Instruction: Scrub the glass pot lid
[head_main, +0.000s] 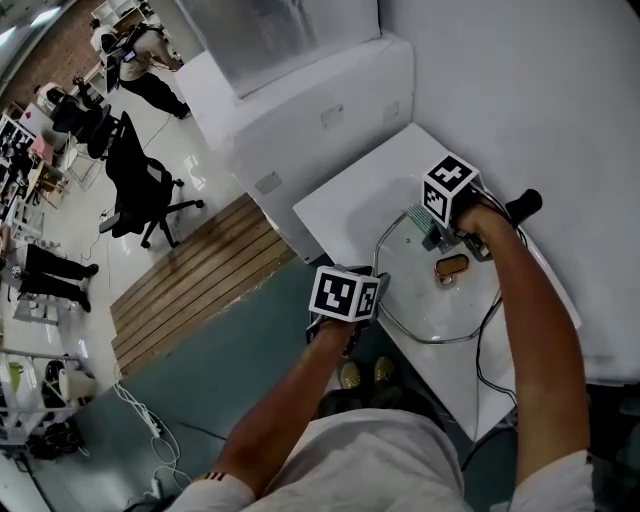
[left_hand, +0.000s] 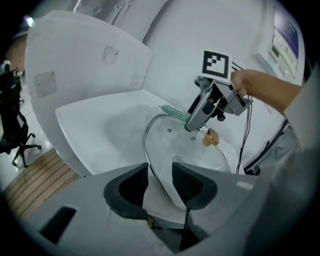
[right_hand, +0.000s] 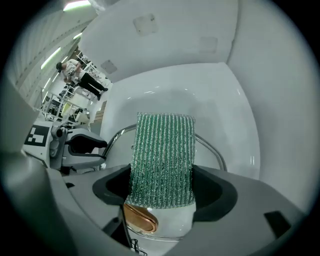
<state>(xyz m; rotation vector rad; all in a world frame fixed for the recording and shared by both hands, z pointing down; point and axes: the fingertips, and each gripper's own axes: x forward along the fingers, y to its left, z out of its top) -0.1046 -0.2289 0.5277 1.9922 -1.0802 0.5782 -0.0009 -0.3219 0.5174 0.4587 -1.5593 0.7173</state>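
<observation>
The right gripper (right_hand: 162, 187) is clenched on a green, glittery ribbed scouring pad (right_hand: 164, 150), which hangs down onto the round glass pot lid (head_main: 432, 305) just beside its copper-coloured knob (head_main: 452, 267). The left gripper (left_hand: 160, 175) stands released, its pads apart with the lid's metal rim running between them. The lid lies flat on the white table (head_main: 345, 205), close to its near edge.

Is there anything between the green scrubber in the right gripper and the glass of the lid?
Nothing visible. The scrubber in the right gripper is directly over the glass lid; only the lid's copper knob sits close beside it.
</observation>
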